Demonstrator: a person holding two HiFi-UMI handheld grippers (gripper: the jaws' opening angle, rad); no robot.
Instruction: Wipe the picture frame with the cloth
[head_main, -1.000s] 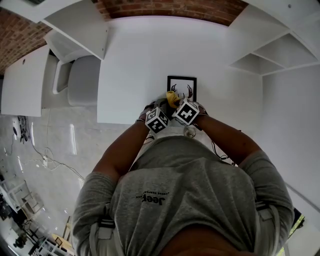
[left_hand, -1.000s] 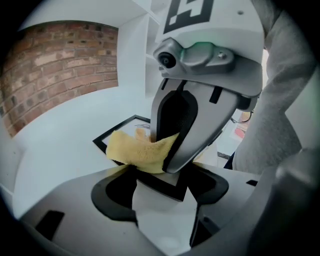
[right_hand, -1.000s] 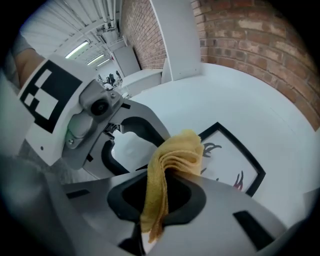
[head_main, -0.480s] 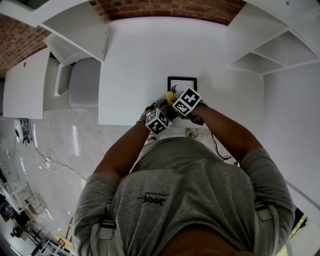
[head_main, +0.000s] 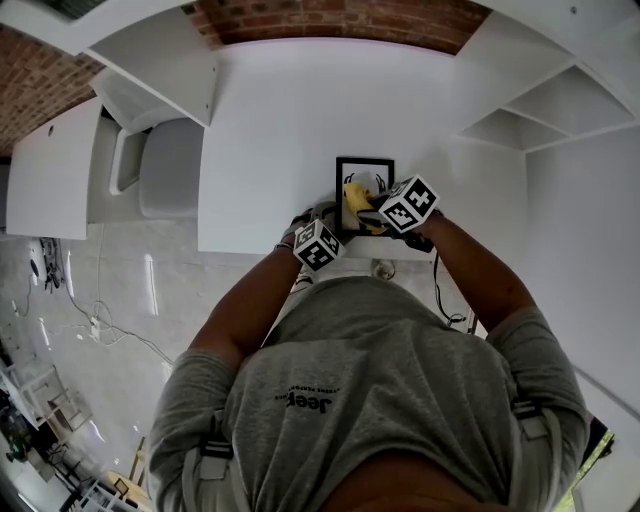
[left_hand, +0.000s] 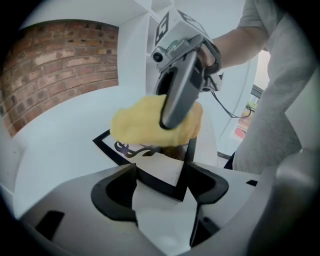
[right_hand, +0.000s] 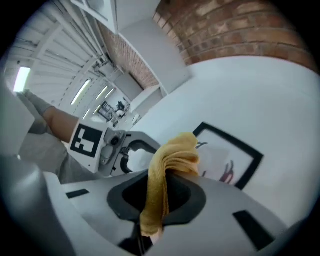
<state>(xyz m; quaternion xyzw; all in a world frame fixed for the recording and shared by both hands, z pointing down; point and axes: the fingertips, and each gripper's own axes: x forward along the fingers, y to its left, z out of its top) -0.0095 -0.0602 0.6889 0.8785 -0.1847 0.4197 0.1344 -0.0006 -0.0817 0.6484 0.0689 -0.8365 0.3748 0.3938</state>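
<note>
The picture frame (head_main: 379, 176), black-edged with a white picture inside, lies flat on the white counter (head_main: 280, 120) close to its near edge; a dark curling motif shows on the picture where it is not covered. The left gripper (left_hand: 161, 173) has the frame's near corner between its jaws, which press in against the two black sides of that corner; the frame stays flat on the counter in this hold.

The right gripper (right_hand: 167, 186) is clamped on a yellow cloth (head_main: 356, 197); in the right gripper view the cloth runs as a folded strip down between the jaws, with a short tail hanging out behind them and a bunched wad bulging out in front. That wad sits on the face of the frame, over its lower middle part (the left gripper view shows it hiding most of the motif, with the right gripper's grey body angled down onto it from above).

From the head view the two marker cubes sit just beside each other at the frame's near end, the left one at the counter's edge, the right one a little farther in and to the right; both forearms reach forward from a grey T-shirt (head_main: 370, 390). White shelves (head_main: 540, 110) stand to the right of the counter; a brick wall (head_main: 330, 15) runs behind it.
</note>
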